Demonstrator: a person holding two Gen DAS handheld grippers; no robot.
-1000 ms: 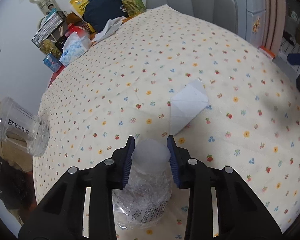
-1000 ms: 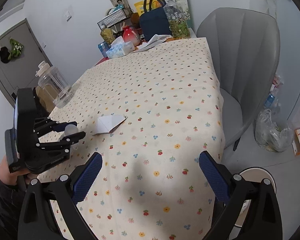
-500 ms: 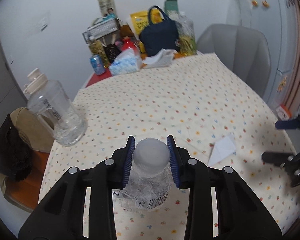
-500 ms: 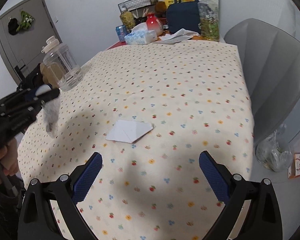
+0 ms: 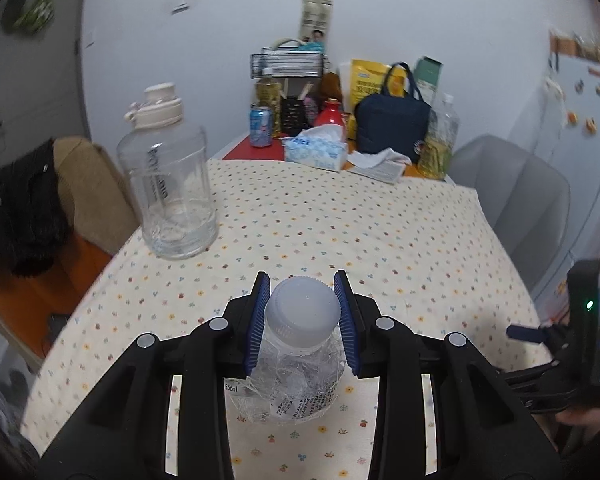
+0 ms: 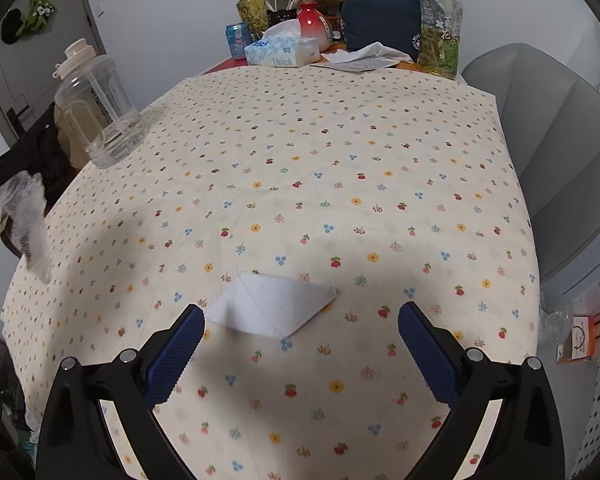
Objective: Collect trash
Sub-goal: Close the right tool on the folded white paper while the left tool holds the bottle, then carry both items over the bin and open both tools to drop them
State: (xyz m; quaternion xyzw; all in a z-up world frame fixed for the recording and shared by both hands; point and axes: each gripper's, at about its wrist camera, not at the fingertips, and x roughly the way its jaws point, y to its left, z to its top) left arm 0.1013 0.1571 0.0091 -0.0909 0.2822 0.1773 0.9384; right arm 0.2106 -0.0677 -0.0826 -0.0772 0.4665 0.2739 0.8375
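Since the earlier frame the bottle [image 5: 300, 344], clamped at its cap by the left tongs [image 5: 301, 316], has been lifted and rolled upright over the bench [image 6: 340, 128]. The right tongs [image 6: 300, 344], spread wide and empty, have been brought up to the paper [image 6: 276, 306], now just ahead between the fingers. The bottle's lower half is cut off behind the left tongs.

right gripper [image 6: 300, 344]: jaws wide apart, nothing between pads, above tablecloth
folded tissue [image 6: 274, 306]: white, flat on floral tablecloth [image 6: 340, 168], just ahead of the fingertips
crushed bottle [image 6: 26, 224]: far left edge, off the cloth
big clear jug [image 6: 98, 108]: upright, left table edge
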